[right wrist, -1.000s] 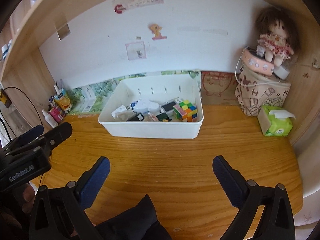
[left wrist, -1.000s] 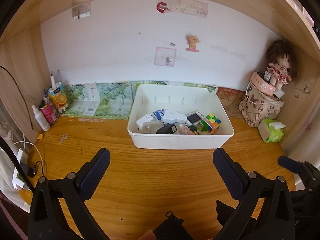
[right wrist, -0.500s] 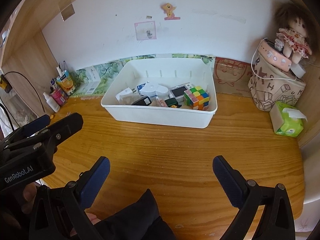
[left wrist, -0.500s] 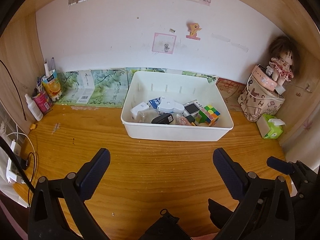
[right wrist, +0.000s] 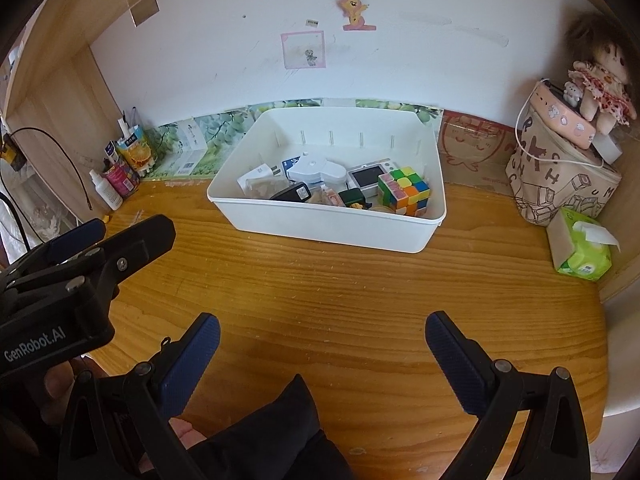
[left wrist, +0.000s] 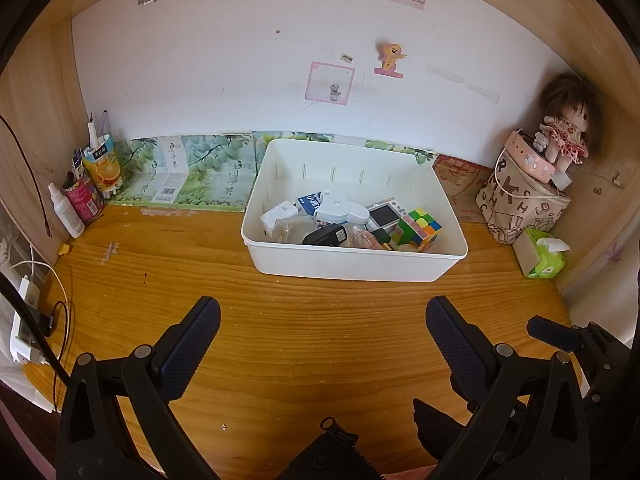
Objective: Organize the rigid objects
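Rigid objects are what must be put in order, and all that can be seen of them are gathered inside the white bin (left wrist: 352,268), which stands at the back of the wooden desk (left wrist: 300,340), well apart from both claws. The left gripper (left wrist: 322,334) is held wide open over bare wood and nothing is grasped by it; its pads are dark blue and finely ribbed, on black arms with metal rivets. The right gripper (right wrist: 322,338) is spread equally wide and is empty as well. Further out, the desk is shown as warm, varnished wood with clear grain and some small scratches. The bin is made of smooth, stiff plastic with rounded corners and slots along its inner walls. Inside it, a colour cube (right wrist: 404,192) with glossy square tiles, a black charger (right wrist: 292,193), a white plug (right wrist: 258,174) and a small device with a dark screen (right wrist: 366,178) are lying in a loose heap, touching one another. It is judged that the collecting is done or nearly done, because no loose hard object is seen on the desk; only a possible tidying inside the bin seems left.
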{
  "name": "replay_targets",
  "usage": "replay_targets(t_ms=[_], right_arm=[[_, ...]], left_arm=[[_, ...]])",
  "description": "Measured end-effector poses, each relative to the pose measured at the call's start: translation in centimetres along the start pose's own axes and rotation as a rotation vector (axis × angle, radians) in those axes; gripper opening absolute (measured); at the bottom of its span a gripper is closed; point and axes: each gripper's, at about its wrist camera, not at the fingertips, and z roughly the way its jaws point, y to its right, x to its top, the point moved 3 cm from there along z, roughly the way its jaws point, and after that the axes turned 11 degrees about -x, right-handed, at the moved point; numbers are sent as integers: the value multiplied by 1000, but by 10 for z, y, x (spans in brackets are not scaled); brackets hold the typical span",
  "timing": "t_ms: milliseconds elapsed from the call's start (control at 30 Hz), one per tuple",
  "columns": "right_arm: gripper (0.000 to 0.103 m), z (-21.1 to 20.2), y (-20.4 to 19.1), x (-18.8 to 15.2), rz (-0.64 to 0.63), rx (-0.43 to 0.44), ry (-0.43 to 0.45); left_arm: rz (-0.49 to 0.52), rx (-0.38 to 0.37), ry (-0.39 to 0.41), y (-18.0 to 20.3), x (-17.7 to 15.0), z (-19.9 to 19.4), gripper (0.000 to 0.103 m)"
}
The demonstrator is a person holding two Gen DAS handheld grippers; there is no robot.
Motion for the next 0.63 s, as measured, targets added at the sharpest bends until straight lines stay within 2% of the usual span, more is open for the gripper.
replay_targets(t_ms=[633], right_arm=[[103, 4, -2, -1, -18, 9, -24]], left_arm=[[6, 18, 15, 1, -1, -4, 102]])
